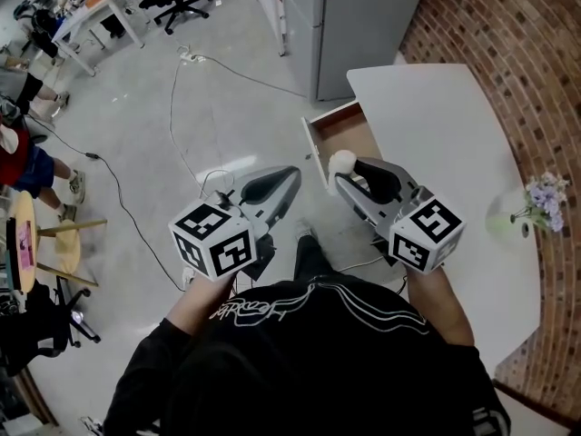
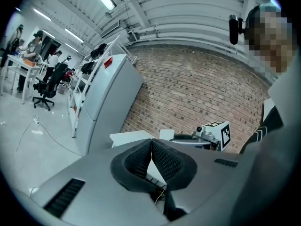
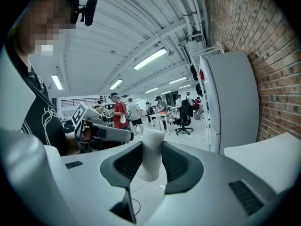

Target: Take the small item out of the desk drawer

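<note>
My right gripper (image 1: 345,165) is shut on a small white item (image 1: 341,163), a pale rounded piece that stands up between the black pads (image 3: 151,155). It hangs over the front of the open wooden desk drawer (image 1: 320,139), whose inside looks bare. The drawer sticks out from the white desk (image 1: 436,116) toward the floor. My left gripper (image 1: 292,178) floats to the left of the drawer, over the grey floor, and holds nothing; its ribbed pads (image 2: 151,150) meet at the tips. In the left gripper view the right gripper (image 2: 207,138) shows beside it.
A grey cabinet (image 1: 359,21) stands behind the desk against the brick wall (image 1: 508,53). A small vase of pale flowers (image 1: 536,203) sits on the desk's right edge. Cables (image 1: 182,98) trail over the floor. A wooden stool (image 1: 54,243) and several people are at the left.
</note>
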